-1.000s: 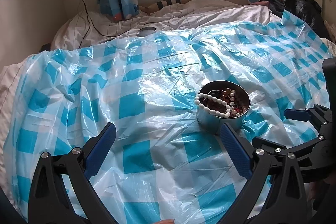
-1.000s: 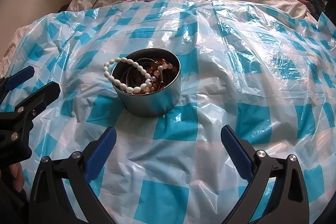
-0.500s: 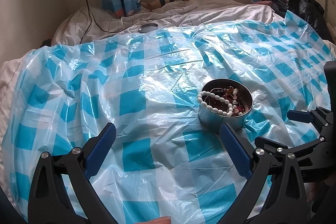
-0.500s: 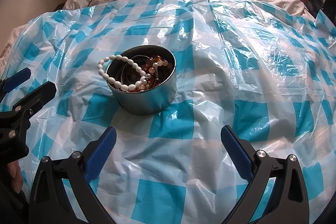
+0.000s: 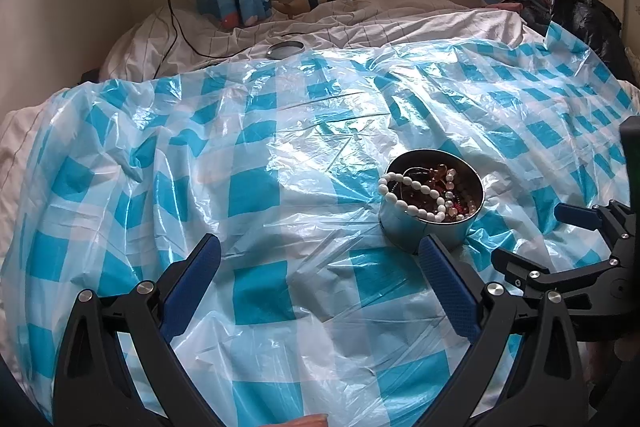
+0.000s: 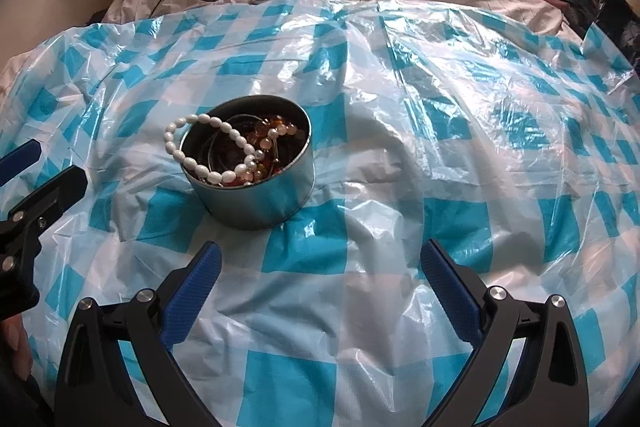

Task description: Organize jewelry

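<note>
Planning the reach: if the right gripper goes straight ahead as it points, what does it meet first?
Probably bare checkered plastic sheet; the right gripper is open, and the tin sits left of its line. Depth is uncertain.

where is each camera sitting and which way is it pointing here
Left wrist: sits on the left gripper, facing forward over the blue-and-white checked plastic sheet toward the window wall; its own open fingers show, and the right gripper at the right edge.
Right wrist: sits on the right gripper, looking down at the round metal tin of beaded jewelry; its own open fingers show, and the left gripper at the left edge.
Shared: the tin, white bead bracelet over its rim, the sheet, the round metal lid.
</note>
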